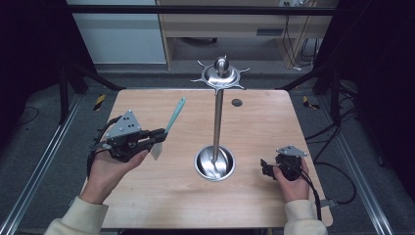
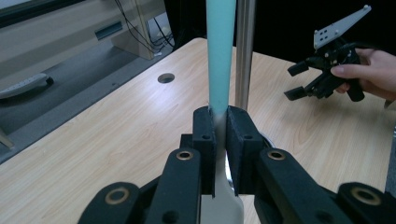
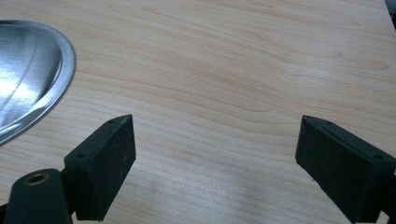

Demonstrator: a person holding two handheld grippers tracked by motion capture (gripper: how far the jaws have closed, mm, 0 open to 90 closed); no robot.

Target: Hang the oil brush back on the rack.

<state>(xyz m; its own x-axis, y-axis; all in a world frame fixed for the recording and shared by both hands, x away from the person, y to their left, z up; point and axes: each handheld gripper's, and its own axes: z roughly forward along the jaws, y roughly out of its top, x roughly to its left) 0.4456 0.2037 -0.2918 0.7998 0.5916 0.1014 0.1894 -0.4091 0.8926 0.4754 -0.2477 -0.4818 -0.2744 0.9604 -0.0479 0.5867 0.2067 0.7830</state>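
Here we see the left tool (image 2: pixel 217 135) clamped on a teal-handled spatula with a pale blade (image 2: pixel 219 51), left of the tall steel utensil stand with its round dish base (image 1: pixel 215 163) on the wooden counter (image 1: pixel 147 196). Right of it, the right tool (image 3: pixel 215 158) gapes wide, empty.

An upright metal stand (image 1: pixel 218 117) blocks mid-table; bare wooden table (image 1: pixel 147 196) flanks it.

On the table (image 1: pixel 147 205) a stand (image 1: pixel 215 161) is in the middle. The left gripper (image 1: pixel 159 135) with a spatula (image 1: pixel 173 117) is left of it, the right gripper (image 1: pixel 266 168) right of it.
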